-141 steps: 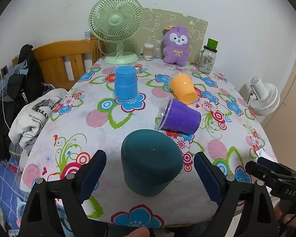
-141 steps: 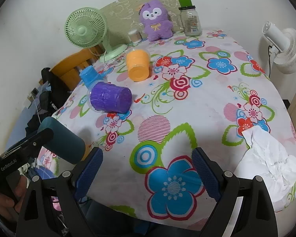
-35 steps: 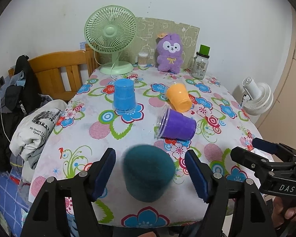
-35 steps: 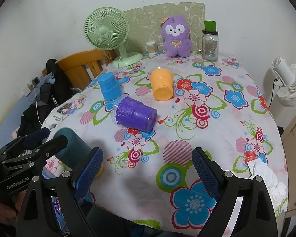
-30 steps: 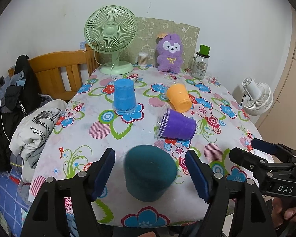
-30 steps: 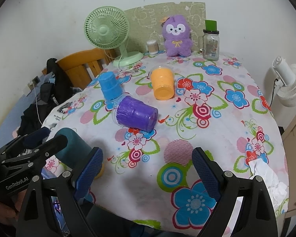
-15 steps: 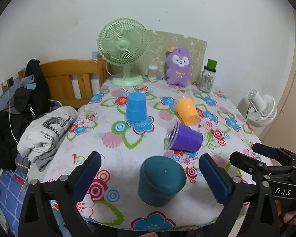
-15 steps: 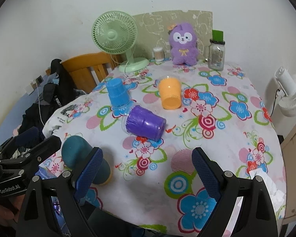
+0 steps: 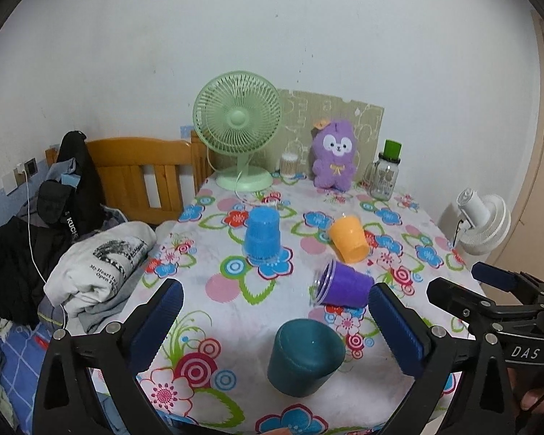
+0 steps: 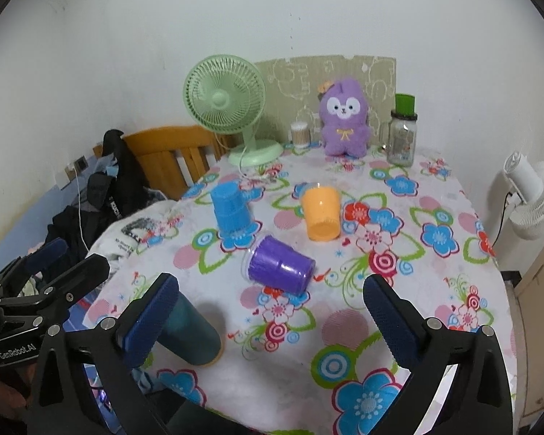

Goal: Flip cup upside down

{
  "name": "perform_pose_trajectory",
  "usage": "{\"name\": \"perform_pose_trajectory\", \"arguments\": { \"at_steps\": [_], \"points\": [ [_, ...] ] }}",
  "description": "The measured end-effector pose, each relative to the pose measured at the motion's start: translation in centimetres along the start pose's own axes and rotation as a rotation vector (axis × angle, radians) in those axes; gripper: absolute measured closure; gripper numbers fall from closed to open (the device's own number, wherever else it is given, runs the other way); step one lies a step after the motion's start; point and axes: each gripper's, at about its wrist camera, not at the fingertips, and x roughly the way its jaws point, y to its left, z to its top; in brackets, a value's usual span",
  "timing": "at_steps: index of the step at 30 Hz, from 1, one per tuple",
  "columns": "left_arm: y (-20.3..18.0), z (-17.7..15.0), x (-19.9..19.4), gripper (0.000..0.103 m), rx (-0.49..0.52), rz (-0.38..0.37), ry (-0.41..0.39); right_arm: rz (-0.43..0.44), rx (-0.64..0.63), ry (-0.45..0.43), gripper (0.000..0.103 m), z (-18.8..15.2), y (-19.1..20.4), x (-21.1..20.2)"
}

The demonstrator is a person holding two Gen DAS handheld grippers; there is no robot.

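**Teal cup mouth-down near table edge; both grippers spread and empty**

Left gripper [image 9: 277, 326]: blue, knurled finger pads [image 9: 156, 320] spread wide, nothing between them. It hangs above and apart from the dark teal, smooth, tapered plastic cup [image 9: 304, 357], which stands inverted, flat base up, at the near edge of the flower-print cloth table [image 9: 235, 290].

Right gripper [image 10: 270, 320]: jaws equally wide, holding nothing. Seen from here the teal cup [image 10: 192, 337] sits near left, partly hidden behind the left pad.

Farther in: translucent purple ribbed cup [image 9: 344, 286] on its side, mouth left; orange smooth cup [image 9: 348, 239] tipped over beyond it; blue ribbed cup [image 9: 261, 235] inverted, left of the orange one.

Far edge: pale green round-grille desk fan [image 9: 237, 123], fuzzy purple plush toy [image 9: 333, 157], glass jar with green cap [image 9: 384, 175].
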Motion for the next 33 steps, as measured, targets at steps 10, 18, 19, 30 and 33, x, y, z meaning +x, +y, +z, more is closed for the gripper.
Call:
{"name": "perform_pose_trajectory", "arguments": {
  "at_steps": [10,18,19,30,33],
  "points": [
    [0.3,0.7,-1.8,0.000,-0.011,-0.004,-0.047,-0.023,-0.020,-0.061,0.000,1.0,1.3,-1.8],
    [1.1,0.8,-2.4,0.000,-0.028,-0.003,-0.065,-0.035,-0.045,-0.073,0.000,1.2,2.3,-2.2],
    [1.2,0.7,-2.5,0.000,-0.029,-0.002,-0.065,-0.034,-0.044,-0.073,0.000,1.2,2.4,-2.3],
    [1.5,0.6,-2.9,0.000,-0.033,0.002,-0.074,-0.028,-0.048,-0.074,0.000,1.1,2.8,-2.4],
    [1.5,0.6,-2.9,0.000,-0.033,0.001,-0.075,-0.029,-0.047,-0.074,0.000,1.1,2.8,-2.4]
  ]
}}
